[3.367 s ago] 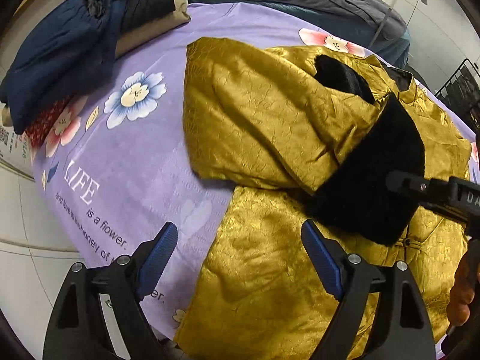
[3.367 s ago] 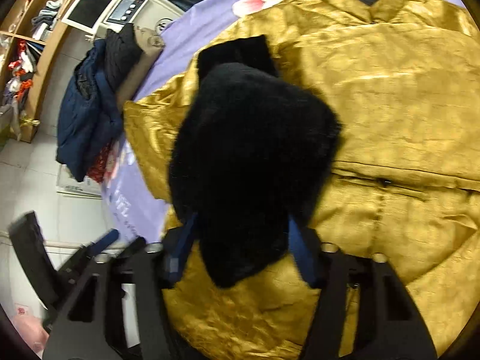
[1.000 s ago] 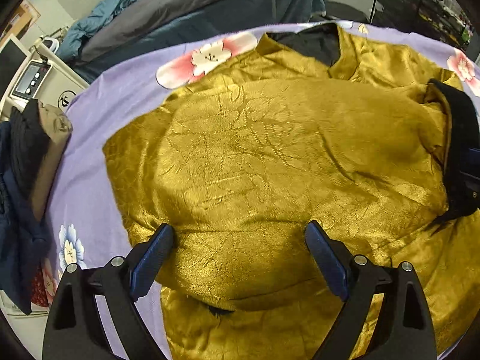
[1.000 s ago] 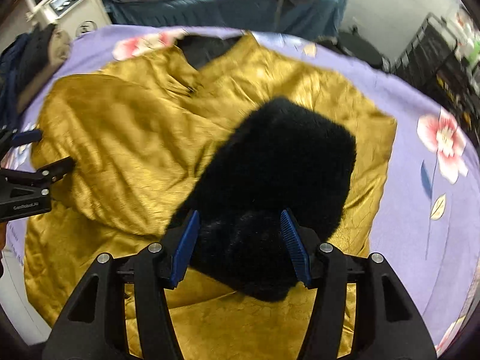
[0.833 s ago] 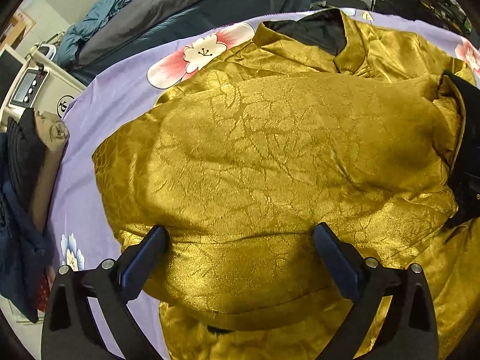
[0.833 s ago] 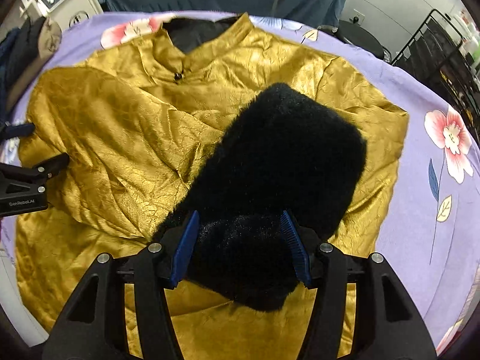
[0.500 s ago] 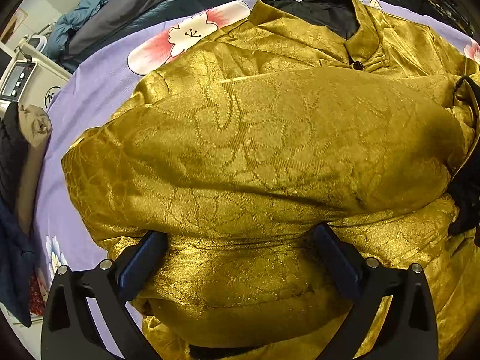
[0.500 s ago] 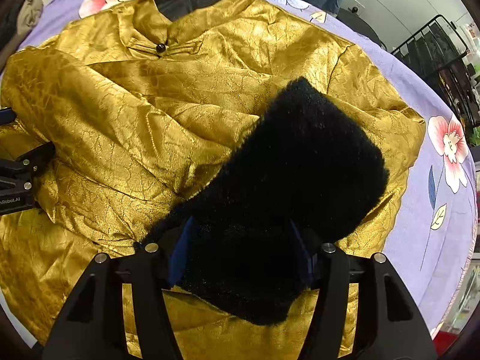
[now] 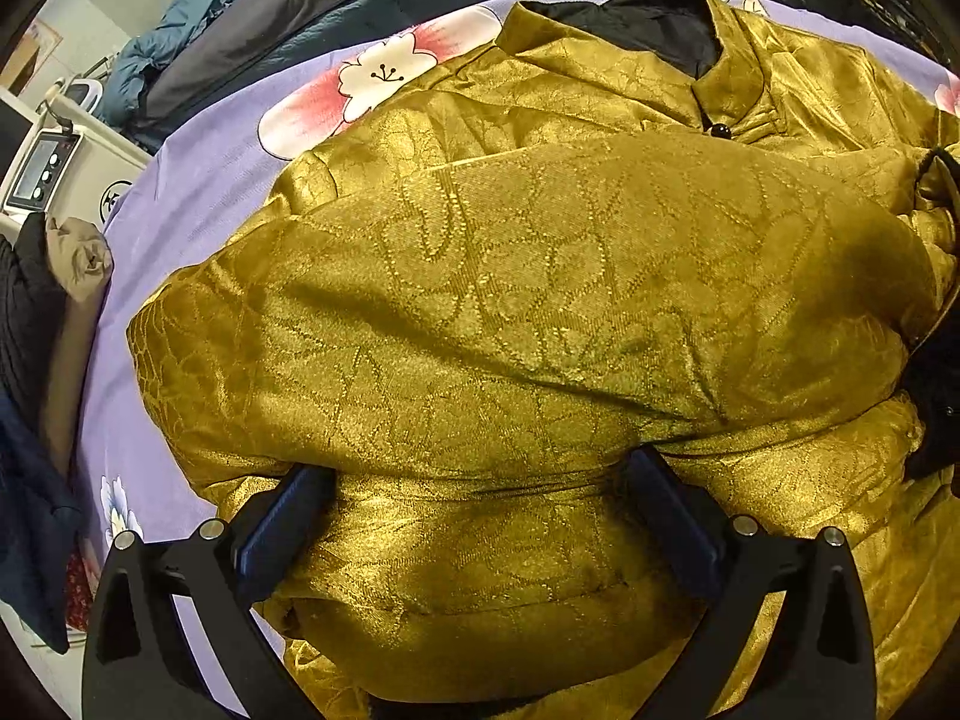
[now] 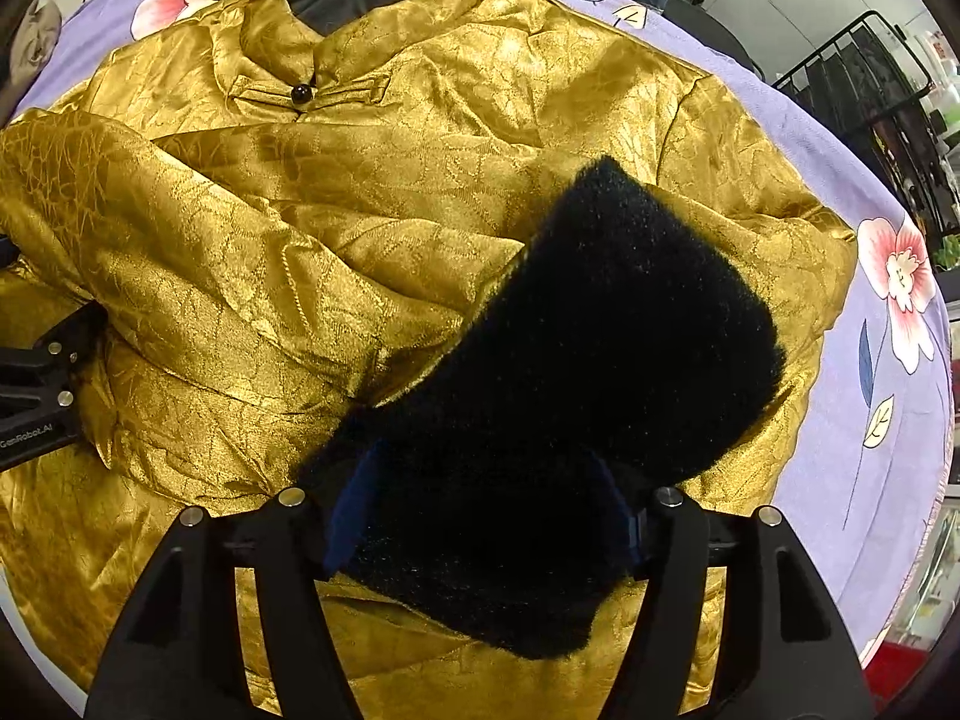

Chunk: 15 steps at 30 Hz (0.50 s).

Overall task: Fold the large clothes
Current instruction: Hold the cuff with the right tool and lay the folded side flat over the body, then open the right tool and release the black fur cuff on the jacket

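A mustard-gold brocade jacket with a stand collar [image 10: 456, 138] lies front up on a lilac bedsheet printed with pink flowers [image 10: 894, 420], its dark lining visible inside the neck. A single round black button [image 10: 300, 94] closes the collar. One gold sleeve [image 9: 540, 312] is folded across the chest; its wide black fur cuff [image 10: 576, 396] rests on the jacket's right half.

Left gripper [image 9: 480, 516]: jaws spread to their widest, one blue pad on either side of the folded sleeve. The fabric bulges between the pads; whether the pads touch it cannot be told with certainty.

Right gripper [image 10: 480, 516]: jaws opening, with the fur cuff between them. The blue pads sit at the fur's edges, partly buried in the pile.

Surroundings in the left wrist view: a pile of dark navy and tan clothing [image 9: 36, 396] at the sheet's left edge, a white appliance with a small display panel [image 9: 54, 168] beyond it, and grey-and-teal bedding [image 9: 312, 6] along the far side. In the right wrist view, a black wire rack [image 10: 870, 84] stands at upper right.
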Motion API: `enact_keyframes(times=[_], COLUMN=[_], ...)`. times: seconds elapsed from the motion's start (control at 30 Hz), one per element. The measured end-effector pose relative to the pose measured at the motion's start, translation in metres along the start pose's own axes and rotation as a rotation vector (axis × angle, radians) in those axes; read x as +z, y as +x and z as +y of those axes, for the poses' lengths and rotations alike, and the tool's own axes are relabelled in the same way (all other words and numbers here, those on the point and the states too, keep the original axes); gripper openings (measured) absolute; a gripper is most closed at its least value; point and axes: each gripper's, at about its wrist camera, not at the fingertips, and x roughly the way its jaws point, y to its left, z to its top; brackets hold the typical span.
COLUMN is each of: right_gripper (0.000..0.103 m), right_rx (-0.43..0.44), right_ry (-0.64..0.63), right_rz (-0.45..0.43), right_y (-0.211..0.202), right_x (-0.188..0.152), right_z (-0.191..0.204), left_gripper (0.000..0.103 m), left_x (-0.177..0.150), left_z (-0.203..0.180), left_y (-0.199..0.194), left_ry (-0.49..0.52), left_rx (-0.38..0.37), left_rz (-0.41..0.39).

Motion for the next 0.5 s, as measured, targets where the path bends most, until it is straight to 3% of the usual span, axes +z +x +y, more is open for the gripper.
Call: enact_keyframes(times=[0.23,0.4,0.5], right_gripper=[0.066,0.066,0.066], right_rx=[0.040,0.125,0.154], right_ry=[0.031,0.118,0.123], right_rz=[-0.041,-0.163,-0.198], right_y=[-0.010,-0.041,-0.055], right_x=[-0.009,-0.016,-0.026], right_z=[-0.005,-0.020,-0.023], left_gripper=[0.097,0.097,0.097], left_x=[-0.020,-0.043,-0.060], left_z=[0.003,0.010,0.011], left_y=[-0.035,-0.067,-0.079], left_ry=[-0.006,-0.031,-0.033], left_rx=[-0.032,-0.102,-0.105], left_rz=[-0.121,-0.198,-0.210])
